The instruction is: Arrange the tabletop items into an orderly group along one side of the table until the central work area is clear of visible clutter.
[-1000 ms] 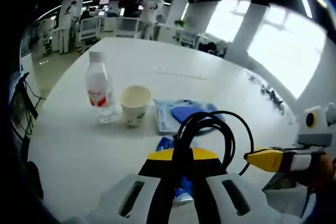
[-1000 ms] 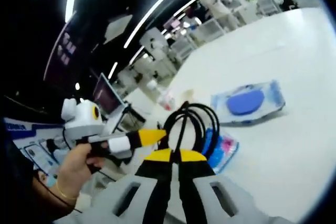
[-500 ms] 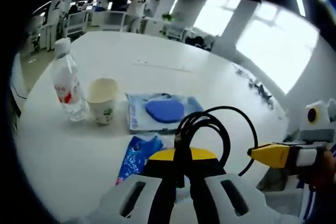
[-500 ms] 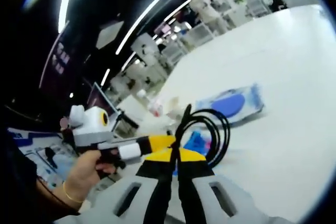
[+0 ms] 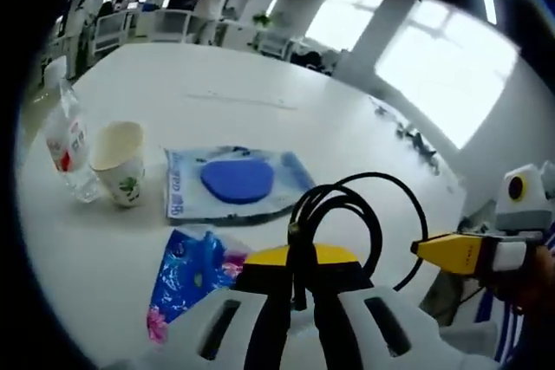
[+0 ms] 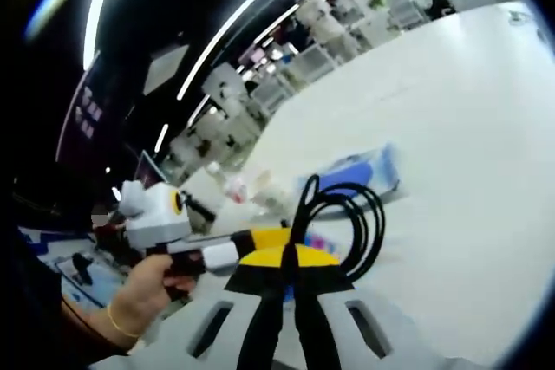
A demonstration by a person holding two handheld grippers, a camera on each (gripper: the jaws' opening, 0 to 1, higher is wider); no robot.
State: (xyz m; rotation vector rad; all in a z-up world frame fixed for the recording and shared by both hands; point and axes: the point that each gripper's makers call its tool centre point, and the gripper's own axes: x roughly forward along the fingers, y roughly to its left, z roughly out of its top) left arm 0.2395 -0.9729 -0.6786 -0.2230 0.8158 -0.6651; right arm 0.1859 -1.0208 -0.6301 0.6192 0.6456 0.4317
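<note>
My left gripper (image 5: pixel 299 257) is shut on a coiled black cable (image 5: pixel 323 198) whose loop rises above its yellow tips. On the white table (image 5: pixel 260 84) beyond it lie a blue flowered packet (image 5: pixel 186 270) and a clear packet with a blue round pad (image 5: pixel 236 181). A paper cup (image 5: pixel 119 160) and a small water bottle (image 5: pixel 68 149) stand upright at the left. My right gripper (image 5: pixel 438 250) comes in from the right, jaws together. In the right gripper view my right gripper (image 6: pixel 290 259) pinches a black cable loop (image 6: pixel 303 210), with the left gripper (image 6: pixel 247 240) just to its left.
The table's near edge runs below both grippers. A hand (image 6: pixel 147 288) holds the left gripper's handle. Small dark items (image 5: pixel 412 136) lie at the table's far right. Desks, chairs and people stand in the room behind (image 5: pixel 173 15). The clear packet (image 6: pixel 364 166) lies mid-table.
Both cameras have swung, so bottle, cup and packets sit further left in the left gripper view. The cable stays pinched in the jaws; the tabletop items have not moved.
</note>
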